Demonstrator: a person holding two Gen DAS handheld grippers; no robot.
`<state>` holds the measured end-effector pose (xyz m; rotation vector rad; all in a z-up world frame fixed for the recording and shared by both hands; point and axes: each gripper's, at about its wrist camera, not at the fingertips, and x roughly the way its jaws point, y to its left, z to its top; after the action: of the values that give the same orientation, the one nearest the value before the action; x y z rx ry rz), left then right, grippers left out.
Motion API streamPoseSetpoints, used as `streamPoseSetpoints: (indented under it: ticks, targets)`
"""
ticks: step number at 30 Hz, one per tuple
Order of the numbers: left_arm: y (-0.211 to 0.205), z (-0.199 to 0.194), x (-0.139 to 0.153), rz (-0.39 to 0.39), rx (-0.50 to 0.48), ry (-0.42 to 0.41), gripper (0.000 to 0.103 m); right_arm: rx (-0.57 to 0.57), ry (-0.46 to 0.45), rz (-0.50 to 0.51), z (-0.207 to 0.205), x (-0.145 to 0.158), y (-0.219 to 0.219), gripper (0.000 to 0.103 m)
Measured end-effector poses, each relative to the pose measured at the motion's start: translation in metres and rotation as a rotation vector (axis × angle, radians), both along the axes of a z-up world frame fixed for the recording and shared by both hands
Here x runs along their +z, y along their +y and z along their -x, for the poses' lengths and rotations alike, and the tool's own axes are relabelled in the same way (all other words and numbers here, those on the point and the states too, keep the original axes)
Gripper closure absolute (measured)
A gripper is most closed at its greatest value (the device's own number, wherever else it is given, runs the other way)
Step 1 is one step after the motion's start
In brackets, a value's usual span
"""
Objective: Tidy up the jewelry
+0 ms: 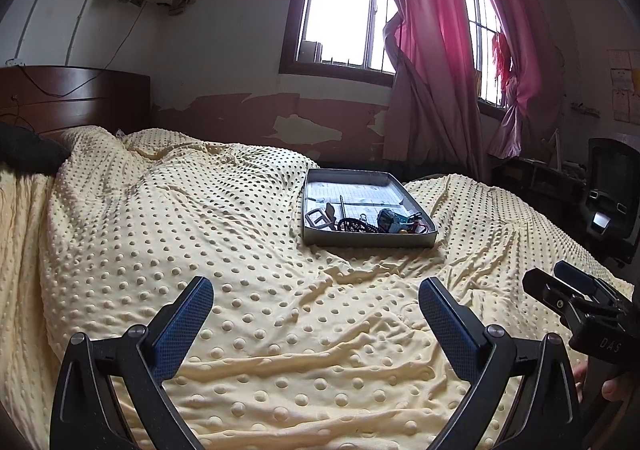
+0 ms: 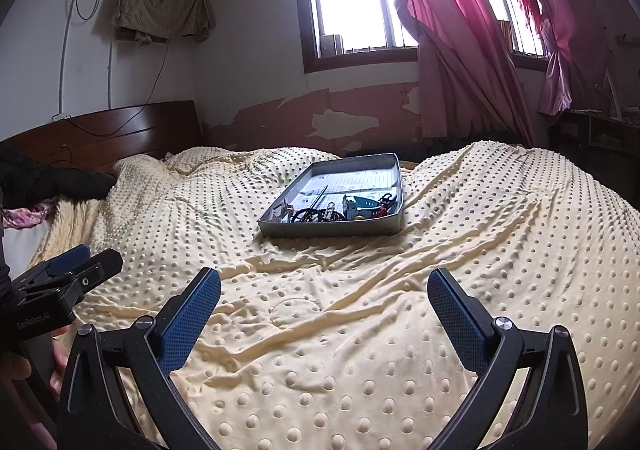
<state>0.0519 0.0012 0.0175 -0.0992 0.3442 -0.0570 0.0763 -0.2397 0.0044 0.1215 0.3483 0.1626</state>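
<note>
Left wrist view: both claws, left claw (image 1: 316, 296) and right claw (image 2: 324, 290), gape empty near the bed (image 1: 200, 230), jewelry tray (image 1: 368, 240) far.

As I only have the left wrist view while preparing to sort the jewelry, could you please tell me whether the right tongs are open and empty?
Observer: Yes; the right tongs are wide open with nothing between them, above the pale yellow dotted blanket.
Operator: Thank you. Is their path to the shallow grey metal tray clear?
Observer: Only rumpled blanket lies between them and the tray; its jewelry is bunched at the near end.
Operator: Anything beyond my left edge?
Observer: A purple floral cloth lies beside the blanket.
</note>
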Motion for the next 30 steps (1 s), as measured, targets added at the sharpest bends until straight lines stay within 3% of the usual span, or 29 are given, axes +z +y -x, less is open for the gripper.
streamPoseSetpoints:
  ticks: [30]
  targets:
    - [0.003,0.0009,0.0014,0.006,0.013,-0.003,0.0,0.002,-0.003,-0.002,0.002,-0.0002,0.002,0.001]
